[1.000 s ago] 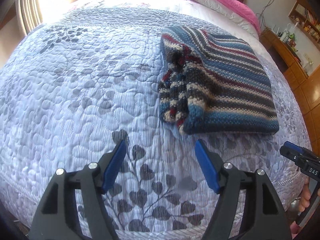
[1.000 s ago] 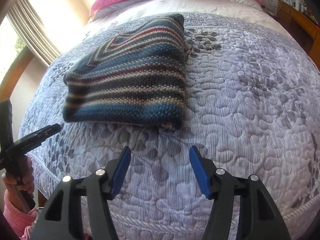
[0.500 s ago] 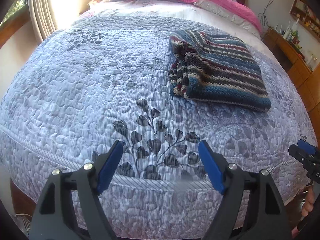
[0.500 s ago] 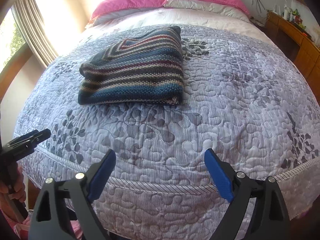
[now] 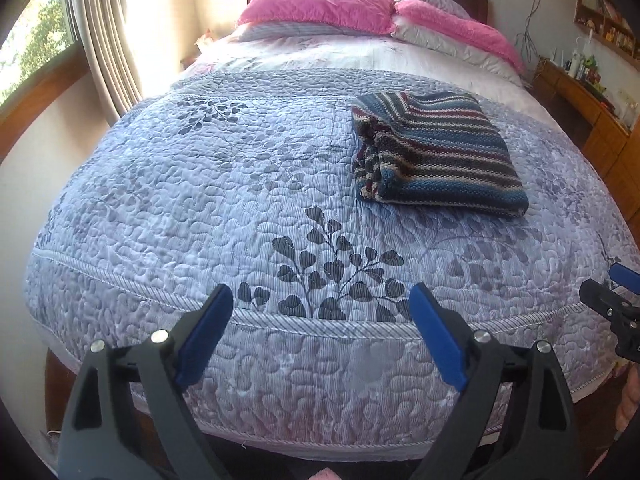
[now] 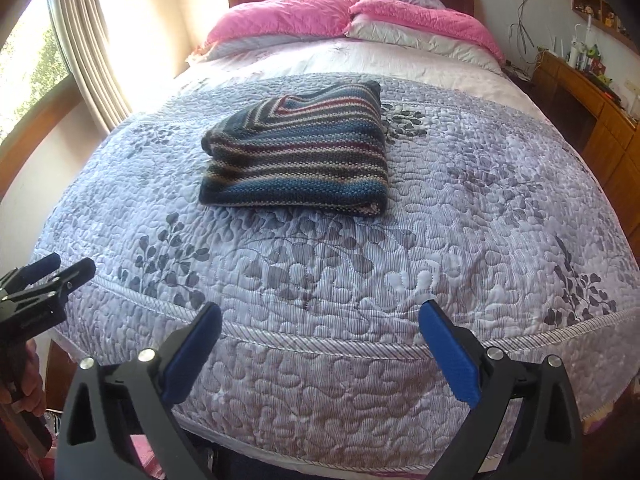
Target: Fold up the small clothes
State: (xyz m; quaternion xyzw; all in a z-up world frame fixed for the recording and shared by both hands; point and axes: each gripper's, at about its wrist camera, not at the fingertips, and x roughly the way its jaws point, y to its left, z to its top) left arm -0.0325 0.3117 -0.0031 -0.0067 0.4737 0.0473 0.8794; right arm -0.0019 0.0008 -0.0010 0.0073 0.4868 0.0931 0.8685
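A striped knitted garment (image 5: 436, 152) in blue, maroon and cream lies folded into a flat rectangle on the lilac quilted bedspread (image 5: 240, 184); in the right wrist view the garment (image 6: 296, 160) sits mid-bed. My left gripper (image 5: 322, 300) hangs open off the foot of the bed, well short of the garment, nothing between its blue pads. My right gripper (image 6: 320, 316) is also open and empty, beyond the bed's corded edge. Each gripper shows at the margin of the other's view: the right gripper (image 5: 612, 300) and the left gripper (image 6: 44, 280).
Pink pillows (image 5: 320, 10) and white pillows lie at the headboard. A curtain and window (image 5: 96, 40) stand on the left. A wooden desk with small items (image 5: 588, 92) runs along the right wall. A hand (image 6: 24, 384) holds the left gripper's handle.
Both grippers have pulled back and away from the folded garment, from just in front of it to past the foot of the bed. The right jaws have spread wider. The garment has stayed put.
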